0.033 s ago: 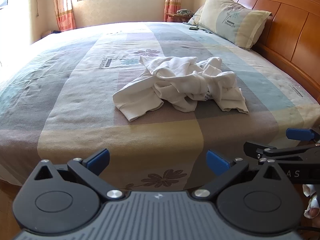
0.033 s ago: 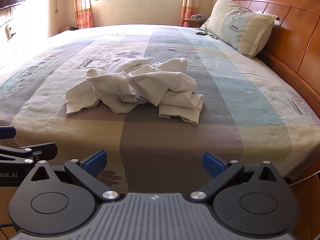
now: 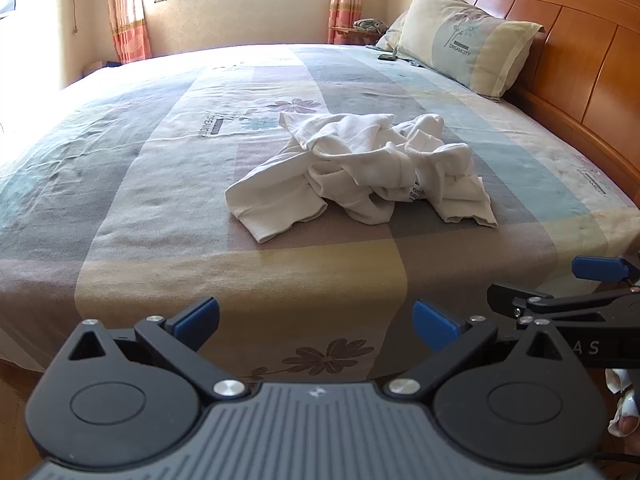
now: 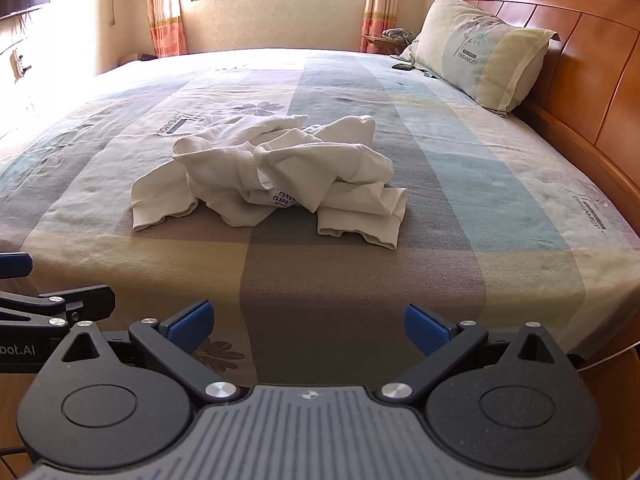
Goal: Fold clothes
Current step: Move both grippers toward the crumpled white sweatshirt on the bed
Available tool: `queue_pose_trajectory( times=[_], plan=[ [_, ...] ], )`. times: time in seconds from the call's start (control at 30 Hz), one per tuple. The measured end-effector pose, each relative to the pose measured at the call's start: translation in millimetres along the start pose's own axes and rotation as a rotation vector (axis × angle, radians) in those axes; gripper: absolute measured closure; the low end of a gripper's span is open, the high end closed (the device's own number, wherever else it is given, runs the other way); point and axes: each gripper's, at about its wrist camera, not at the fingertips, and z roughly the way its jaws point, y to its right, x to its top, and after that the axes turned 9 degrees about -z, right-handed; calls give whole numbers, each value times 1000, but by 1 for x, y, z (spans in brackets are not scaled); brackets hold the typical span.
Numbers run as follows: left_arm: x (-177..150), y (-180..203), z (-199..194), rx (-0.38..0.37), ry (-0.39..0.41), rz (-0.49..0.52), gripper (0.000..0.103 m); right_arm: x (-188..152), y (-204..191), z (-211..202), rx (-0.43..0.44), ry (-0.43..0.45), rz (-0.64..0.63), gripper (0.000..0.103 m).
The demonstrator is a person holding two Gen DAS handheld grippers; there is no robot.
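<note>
A crumpled white garment (image 3: pixel 360 168) lies in a heap near the middle of the bed (image 3: pixel 160 200), sleeves and hem bunched over each other; the right wrist view shows the same garment (image 4: pixel 276 172) with a printed label at its front. My left gripper (image 3: pixel 316 320) hovers open at the bed's near edge, well short of the heap, nothing between its blue pads. My right gripper (image 4: pixel 308 320) is open beside it, also empty and short of the cloth. Each gripper shows side-on at the edge of the other's view: right gripper (image 3: pixel 560 284), left gripper (image 4: pixel 56 282).
A patchwork sheet covers the bed (image 4: pixel 500 184). A pillow (image 3: pixel 468 52) leans on the wooden headboard (image 3: pixel 580 60) at the right, with a small dark object (image 3: pixel 386 57) near it. Window and curtains stand at the far wall. Flat sheet surrounds the heap.
</note>
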Motion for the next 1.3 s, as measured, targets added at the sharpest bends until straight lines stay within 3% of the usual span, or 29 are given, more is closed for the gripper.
queue_pose_trajectory(
  times=[1.3],
  plan=[
    [4, -2, 8, -8, -9, -1, 1, 2, -1, 8, 5, -9, 3, 0]
  ],
)
